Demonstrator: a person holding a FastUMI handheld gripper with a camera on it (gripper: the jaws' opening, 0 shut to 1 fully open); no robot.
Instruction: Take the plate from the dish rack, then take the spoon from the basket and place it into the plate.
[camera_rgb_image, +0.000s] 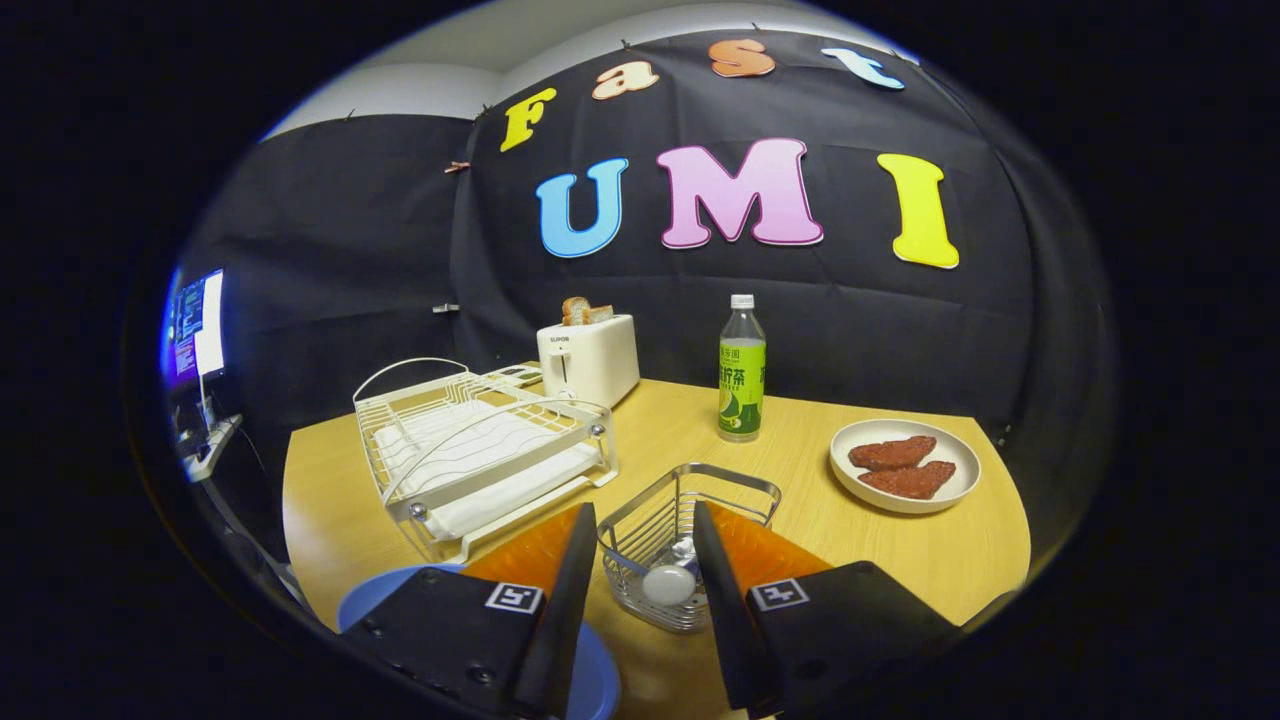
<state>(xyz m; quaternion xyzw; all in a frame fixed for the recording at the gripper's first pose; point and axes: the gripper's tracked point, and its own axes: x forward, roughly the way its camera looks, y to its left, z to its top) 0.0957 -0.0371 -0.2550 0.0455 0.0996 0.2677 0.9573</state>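
Black cloth is hanging behind a wooden table (650, 440) that's carrying all the kitchen stuff. So the blue plate (600, 680) is already sitting on the table down by the left finger, partly hidden under it, which I'm guessing means the rack part is done, since the white dish rack (480, 450) to the left is looking empty of plates as far as I can tell. The gripper (640, 545) is hanging spread wide right over the wire basket (690, 530), fingers straddling its near side and gripping nothing, probably lining up for the spoon (668, 582), whose rounded white bowl is lying in the bottom of the basket between the fingers with something shiny just behind it. That open stance makes sense to me because the basket walls are crowding the spoon, so it's looking like a fiddly pick. Further back, a white toaster (588, 358) is holding slices of bread, a green-labelled bottle (741, 372) is standing upright, and a white dish (905, 465) off to the right is holding two reddish-brown pieces of food.
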